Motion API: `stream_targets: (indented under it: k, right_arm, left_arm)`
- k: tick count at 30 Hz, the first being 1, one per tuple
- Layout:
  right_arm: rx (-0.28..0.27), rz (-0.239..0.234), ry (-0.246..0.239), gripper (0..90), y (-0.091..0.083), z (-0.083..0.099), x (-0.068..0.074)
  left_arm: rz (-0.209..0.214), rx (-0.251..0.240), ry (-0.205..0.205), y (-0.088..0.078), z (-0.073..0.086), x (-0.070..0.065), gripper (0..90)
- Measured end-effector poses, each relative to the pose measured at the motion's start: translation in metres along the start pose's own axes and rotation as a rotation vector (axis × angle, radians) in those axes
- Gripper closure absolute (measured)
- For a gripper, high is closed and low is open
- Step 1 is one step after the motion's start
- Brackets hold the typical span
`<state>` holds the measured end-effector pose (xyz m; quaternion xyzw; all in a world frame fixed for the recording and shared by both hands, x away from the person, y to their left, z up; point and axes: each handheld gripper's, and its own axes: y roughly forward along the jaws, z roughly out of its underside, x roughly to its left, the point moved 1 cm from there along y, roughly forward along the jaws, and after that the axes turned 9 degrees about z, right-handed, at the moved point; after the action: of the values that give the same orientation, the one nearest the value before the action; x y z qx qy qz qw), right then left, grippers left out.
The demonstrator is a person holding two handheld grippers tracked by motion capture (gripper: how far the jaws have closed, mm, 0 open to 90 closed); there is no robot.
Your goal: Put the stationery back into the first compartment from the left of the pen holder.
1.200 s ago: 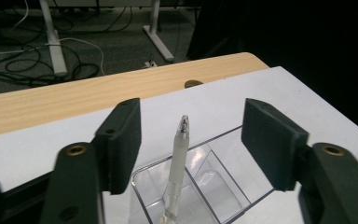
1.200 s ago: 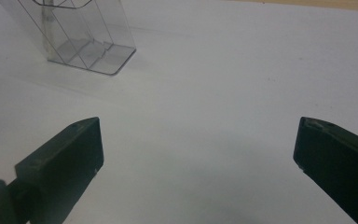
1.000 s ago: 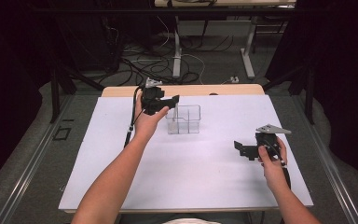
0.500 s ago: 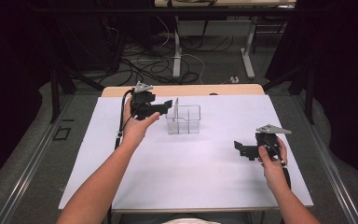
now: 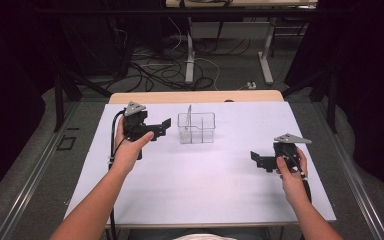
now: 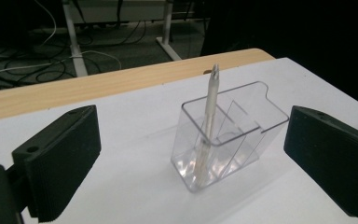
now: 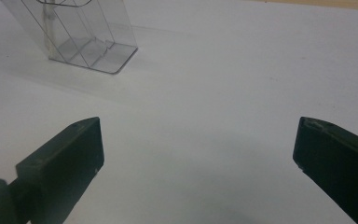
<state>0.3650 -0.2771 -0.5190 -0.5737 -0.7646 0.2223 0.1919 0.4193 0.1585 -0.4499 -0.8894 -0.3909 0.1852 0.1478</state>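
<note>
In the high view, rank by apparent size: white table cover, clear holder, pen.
1. white table cover, by far largest.
2. clear holder.
3. pen, a thin sliver standing in the holder.

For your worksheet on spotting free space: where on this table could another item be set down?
Bare white sheet lies between left gripper and right gripper, and toward the near edge. Only the clear holder with its pen crowds the far middle.

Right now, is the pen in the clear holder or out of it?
In. The pen stands nearly upright in an end compartment of the clear holder.
</note>
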Motion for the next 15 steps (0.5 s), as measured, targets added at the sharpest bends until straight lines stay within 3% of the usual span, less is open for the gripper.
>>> stream_targets:
  k: [12,15]
  right_arm:
    - [0.0,0.001,-0.004,1.8,0.0,0.001,0.002]
    - [0.0,0.002,-0.006,1.8,0.0,0.001,0.002]
  left_arm:
    - [-0.009,0.018,-0.054,-0.03,0.035,0.009,0.2]
    - [-0.015,0.034,-0.05,-0.035,0.046,0.01,0.3]
